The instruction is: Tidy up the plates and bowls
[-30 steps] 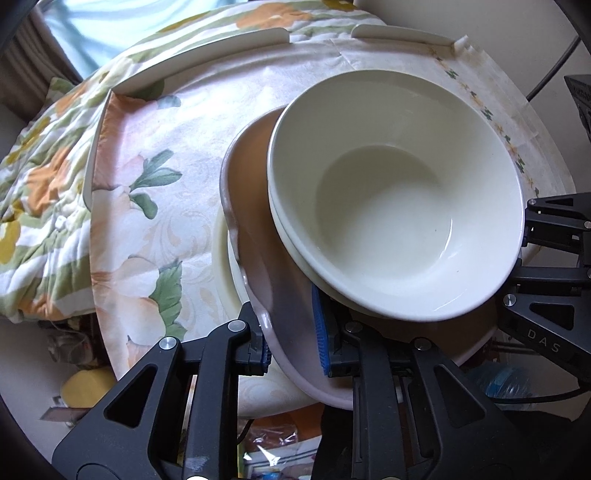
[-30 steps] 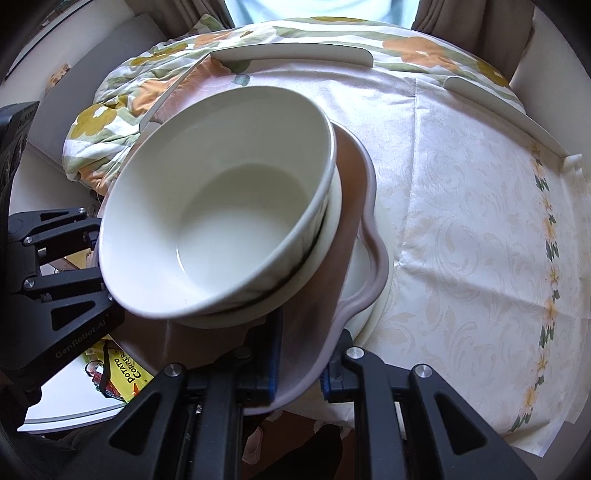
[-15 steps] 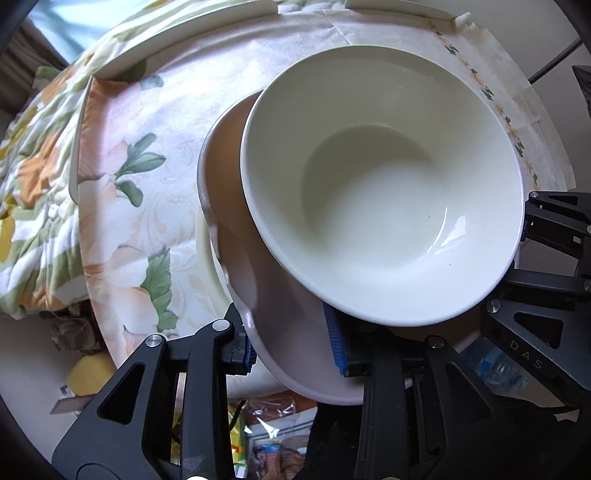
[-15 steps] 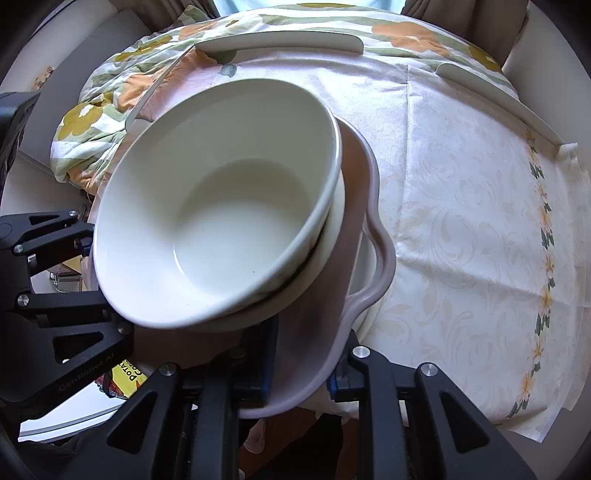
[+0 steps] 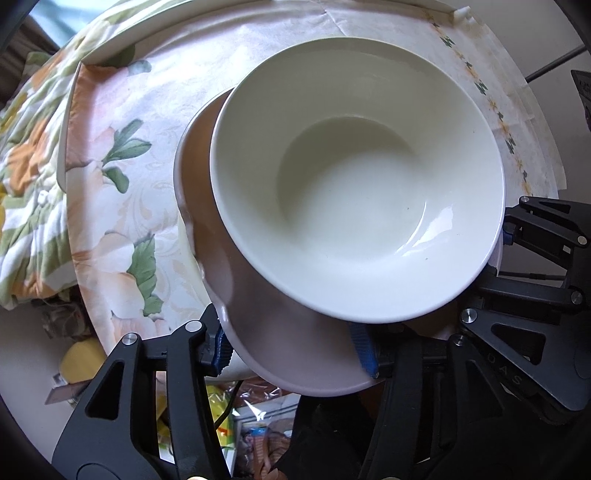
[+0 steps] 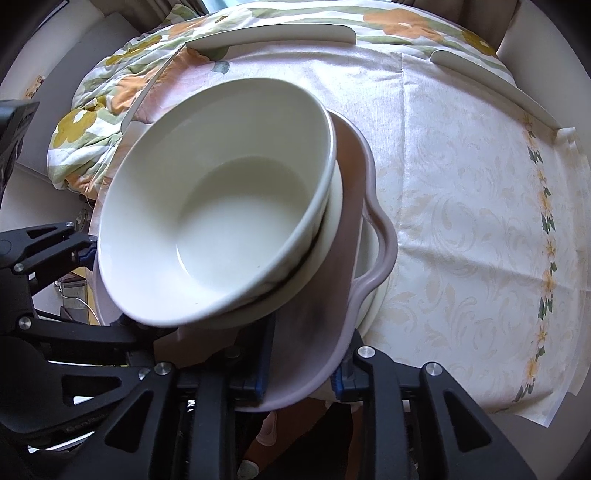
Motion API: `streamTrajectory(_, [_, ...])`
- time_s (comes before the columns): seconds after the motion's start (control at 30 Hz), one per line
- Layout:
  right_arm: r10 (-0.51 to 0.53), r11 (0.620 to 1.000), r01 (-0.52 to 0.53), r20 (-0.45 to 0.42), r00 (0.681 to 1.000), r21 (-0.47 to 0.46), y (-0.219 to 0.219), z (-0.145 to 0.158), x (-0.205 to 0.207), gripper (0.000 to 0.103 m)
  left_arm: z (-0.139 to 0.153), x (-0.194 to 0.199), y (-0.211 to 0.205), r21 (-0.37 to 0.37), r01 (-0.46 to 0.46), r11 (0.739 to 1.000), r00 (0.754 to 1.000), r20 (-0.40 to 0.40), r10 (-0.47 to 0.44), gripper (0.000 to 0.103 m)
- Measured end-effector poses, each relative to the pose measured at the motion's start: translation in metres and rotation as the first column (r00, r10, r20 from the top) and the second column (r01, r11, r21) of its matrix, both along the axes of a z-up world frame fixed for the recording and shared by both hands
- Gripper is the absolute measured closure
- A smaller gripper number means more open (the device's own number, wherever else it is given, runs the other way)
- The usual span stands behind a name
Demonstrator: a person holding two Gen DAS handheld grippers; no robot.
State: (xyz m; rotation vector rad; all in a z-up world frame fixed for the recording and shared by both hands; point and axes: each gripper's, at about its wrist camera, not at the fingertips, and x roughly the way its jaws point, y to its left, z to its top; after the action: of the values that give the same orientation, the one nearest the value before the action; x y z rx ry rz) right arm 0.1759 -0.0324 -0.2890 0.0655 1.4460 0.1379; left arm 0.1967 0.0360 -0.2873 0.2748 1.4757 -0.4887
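Observation:
A white bowl sits in a second white bowl, and both rest on a mauve scalloped plate. A cream plate lies under the mauve one on the table. My left gripper has spread open, its blue pads on either side of the mauve plate's near rim. My right gripper is shut on the mauve plate at the opposite rim. Each gripper shows at the edge of the other's view.
The round table has a floral cloth with white edge guards at the far side. A flowered quilt lies beyond the left edge. Packets and clutter lie on the floor below.
My left gripper's fingers have spread wide apart around the mauve plate's rim. The stack has shifted slightly nearer and the bowl fills more of the view.

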Motion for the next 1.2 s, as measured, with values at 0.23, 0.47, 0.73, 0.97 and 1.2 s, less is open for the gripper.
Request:
streamTrajectory(0.23, [-0.014, 1.000, 0.014, -0.005, 1.000, -0.013, -0.002, 0.011, -0.004, 0.074, 0.013, -0.004, 0.010, -0.001, -0.012, 1.000, 1.000, 0.029, 0.012, 0.033])
streamTrajectory(0.47, [-0.028, 0.999, 0.029, 0.012, 1.000, -0.026, -0.010, 0.023, -0.010, 0.055, 0.023, -0.011, 0.020, -0.024, -0.036, 0.999, 0.999, 0.037, 0.037, 0.032])
streamTrajectory(0.73, [-0.055, 0.998, 0.057, 0.109, 0.992, -0.015, -0.012, 0.066, -0.036, 0.053, 0.067, -0.033, 0.041, -0.069, -0.088, 0.994, 0.988, 0.123, 0.096, 0.032])
streamTrajectory(0.97, [-0.052, 0.998, 0.061, 0.402, 0.914, -0.009, -0.019, 0.153, -0.077, 0.053, 0.164, -0.080, 0.059, -0.191, -0.206, 0.960, 0.877, 0.399, 0.268, 0.032])
streamTrajectory(1.2, [-0.070, 0.989, 0.139, 0.703, 0.707, -0.041, -0.038, 0.251, -0.145, 0.017, 0.269, -0.161, 0.049, -0.341, -0.187, 0.921, 0.605, 0.699, 0.381, 0.000])
